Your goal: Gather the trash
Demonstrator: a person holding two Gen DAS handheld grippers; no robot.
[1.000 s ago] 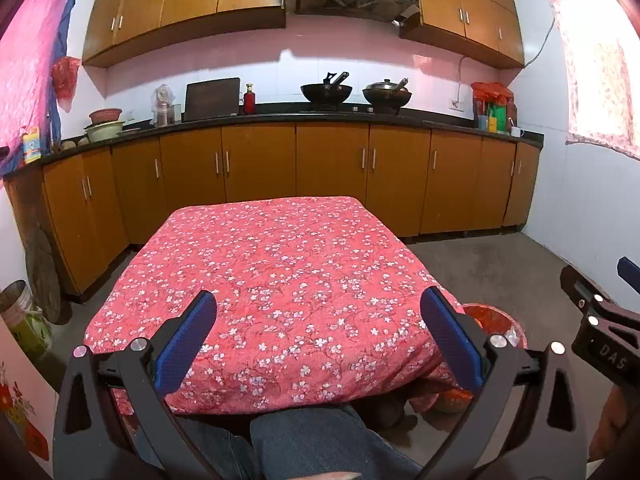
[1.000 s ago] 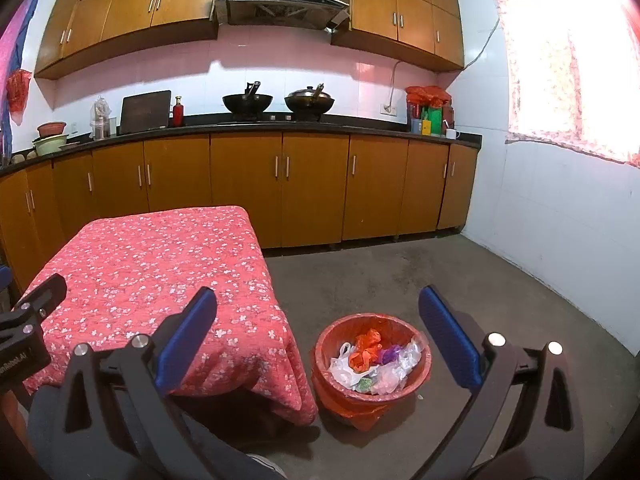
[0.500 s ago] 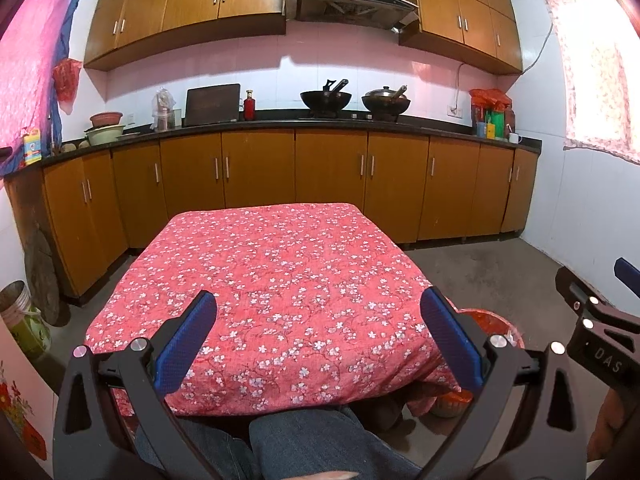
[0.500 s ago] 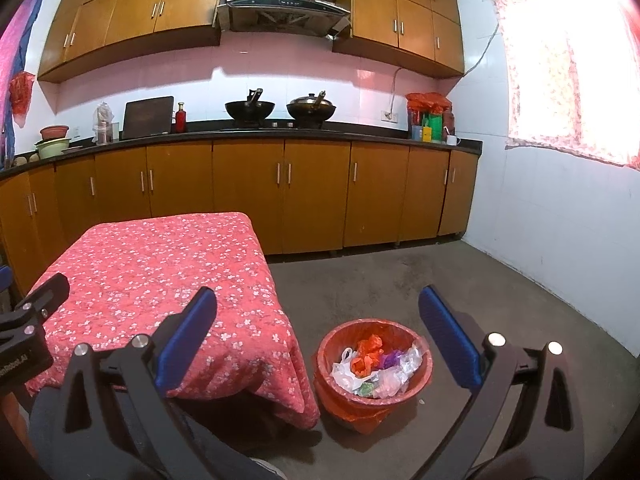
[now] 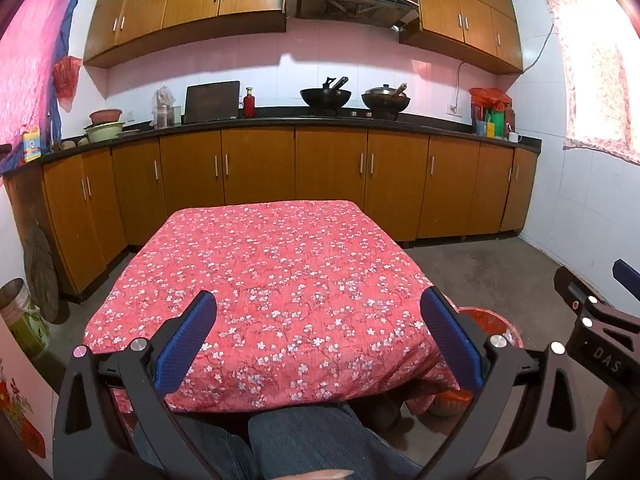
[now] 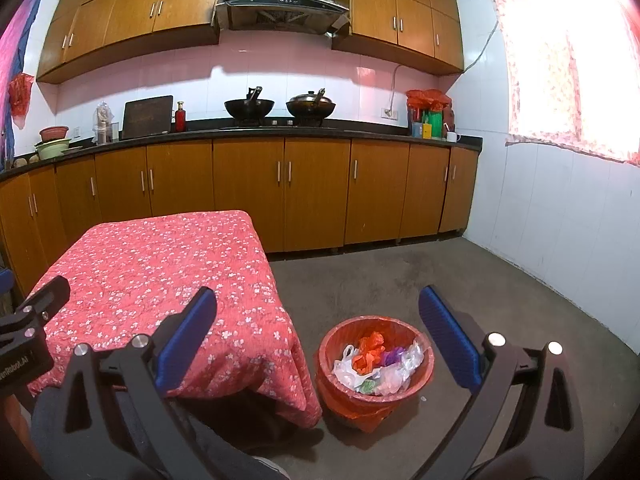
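Note:
A red bin (image 6: 376, 364) stands on the floor by the table's right corner, holding crumpled bags and wrappers (image 6: 378, 364) in white, orange and purple. Only its rim (image 5: 486, 320) shows in the left wrist view. My right gripper (image 6: 316, 336) is open and empty, hovering above and in front of the bin. Over the table's near edge my left gripper (image 5: 318, 332) is open too, nothing between its blue pads (image 5: 186, 344). The table (image 5: 272, 272) wears a red floral cloth with nothing lying on it.
Brown cabinets (image 6: 312, 192) and a dark counter with woks (image 5: 325, 97), bowls and bottles run along the back wall. Grey concrete floor (image 6: 460, 280) spreads right of the table to a white tiled wall. A person's jeans-clad knee (image 5: 304, 440) sits below the left gripper.
Both views have tilted up and pulled back slightly, so the table and bin sit lower in frame. Both grippers stay open and empty.

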